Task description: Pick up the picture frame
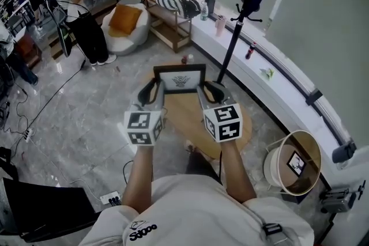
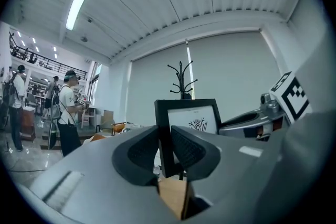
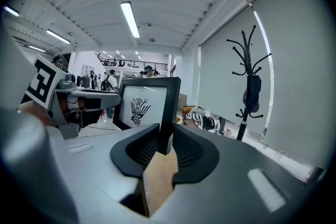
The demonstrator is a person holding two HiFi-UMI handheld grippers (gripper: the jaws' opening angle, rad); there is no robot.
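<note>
Both grips are on: the left gripper (image 1: pixel 152 91) is clamped on one side edge of the picture frame (image 1: pixel 179 79) and the right gripper (image 1: pixel 207 91) on the other, holding it upright in the air. The biggest risk is that the hands drift apart or twist unevenly, so a narrow pinch slips and the frame drops. A lesser risk is clipping the coat stand (image 1: pixel 233 37) just behind. The room is wide, with a marble floor (image 1: pixel 86 118) and people (image 1: pixel 78 8) at far left, and the round wooden table (image 1: pixel 185 115) sits below the frame.
</note>
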